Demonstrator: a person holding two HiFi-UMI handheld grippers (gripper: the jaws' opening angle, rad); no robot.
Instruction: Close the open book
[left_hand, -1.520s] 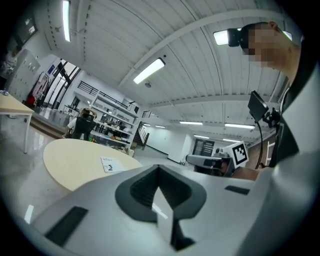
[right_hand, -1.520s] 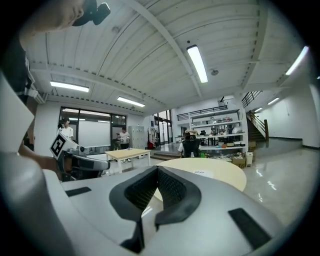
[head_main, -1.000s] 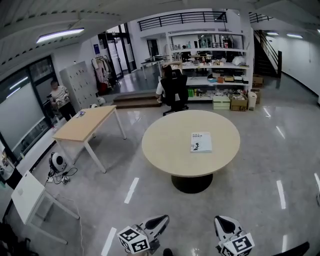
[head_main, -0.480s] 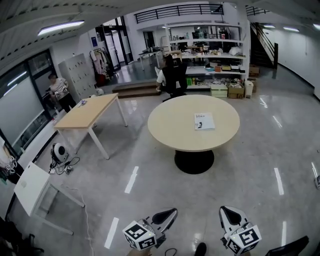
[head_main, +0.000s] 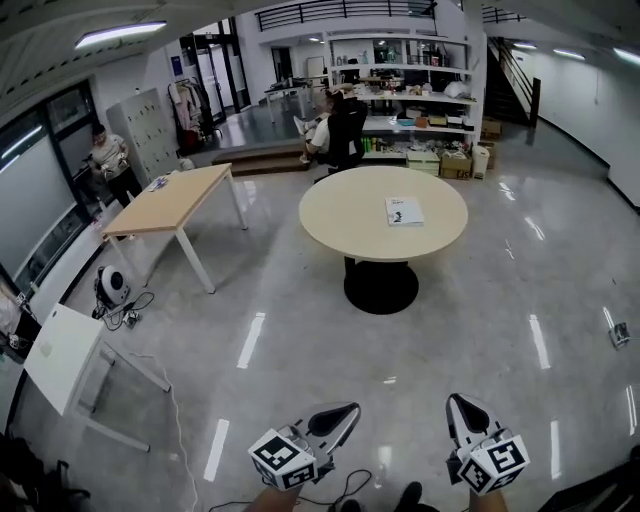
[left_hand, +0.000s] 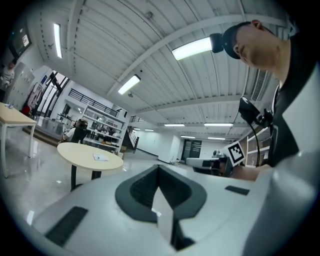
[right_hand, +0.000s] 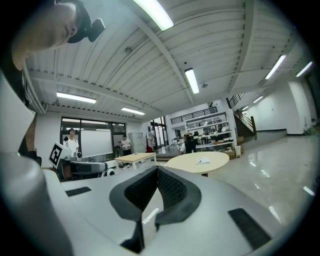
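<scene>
You have backed away from the table: it now sits farther up the head view than a second ago, with more bare floor between it and you, and both grippers show higher in the picture. Your left gripper (head_main: 341, 414) is clenched on nothing and points level toward the table, probably only carried while you walk. The round table (head_main: 335, 215) stands well apart from both grippers, and the book (head_main: 404, 211) lies flat on its right half, alone on the top; from this far I cannot tell whether it is open. Behind it, the boxes (head_main: 440, 160) at the foot of the shelves are too small to see inside. Your right gripper (head_main: 458, 408) is also closed and empty, so the closing step is not yet in reach.
</scene>
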